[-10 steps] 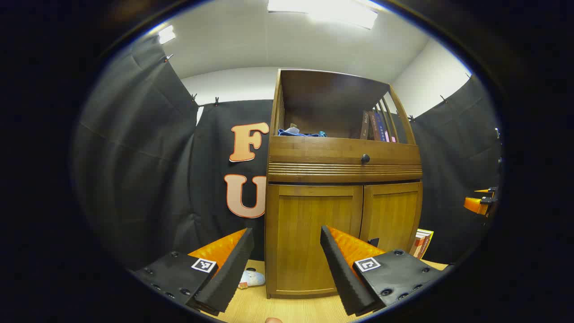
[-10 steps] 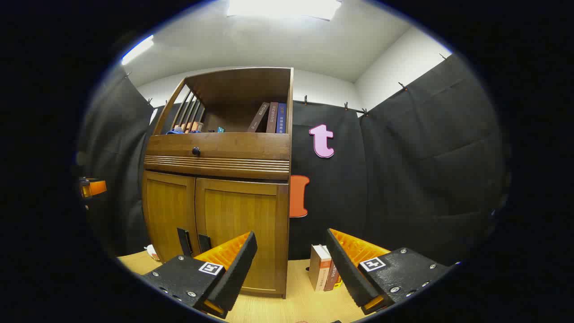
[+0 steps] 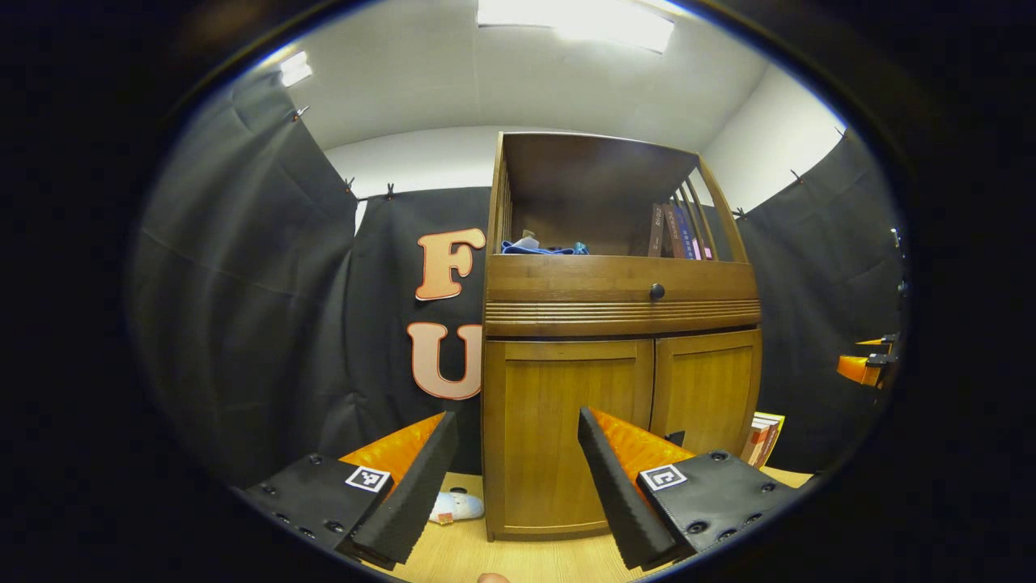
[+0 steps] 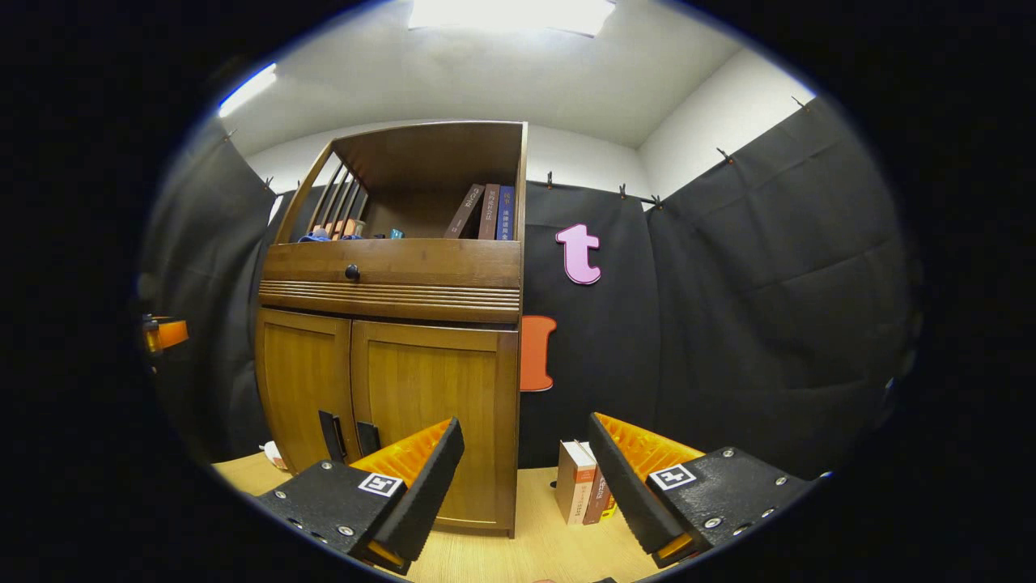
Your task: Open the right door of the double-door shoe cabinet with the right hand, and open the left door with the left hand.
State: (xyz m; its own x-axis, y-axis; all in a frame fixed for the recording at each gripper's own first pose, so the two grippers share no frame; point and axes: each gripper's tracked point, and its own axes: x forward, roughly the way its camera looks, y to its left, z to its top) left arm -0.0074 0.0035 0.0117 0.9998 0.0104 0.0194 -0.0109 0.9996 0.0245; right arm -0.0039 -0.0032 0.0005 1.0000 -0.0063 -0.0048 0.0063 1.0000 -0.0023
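The wooden shoe cabinet (image 3: 619,308) stands ahead with both lower doors closed. In the left gripper view its left door (image 3: 566,437) is straight in front and its right door (image 3: 706,393) is beyond. My left gripper (image 3: 515,421) is open, short of the cabinet and touching nothing. In the right gripper view the right door (image 4: 429,401) and left door (image 4: 301,385) carry two dark handles (image 4: 329,435) near their meeting edge. My right gripper (image 4: 525,425) is open too, held off the cabinet's right corner. Each gripper appears far off in the other's view: the left gripper (image 4: 166,334), the right gripper (image 3: 862,368).
Above the doors is a drawer with a dark knob (image 3: 656,290), and an open shelf with books (image 4: 490,212). More books (image 4: 579,492) stand on the wooden floor right of the cabinet. A white soft item (image 3: 457,506) lies at its left foot.
The left gripper's view has shifted slightly, so the cabinet sits a little lower and smaller in it. The right gripper has barely moved. Both grippers stay open.
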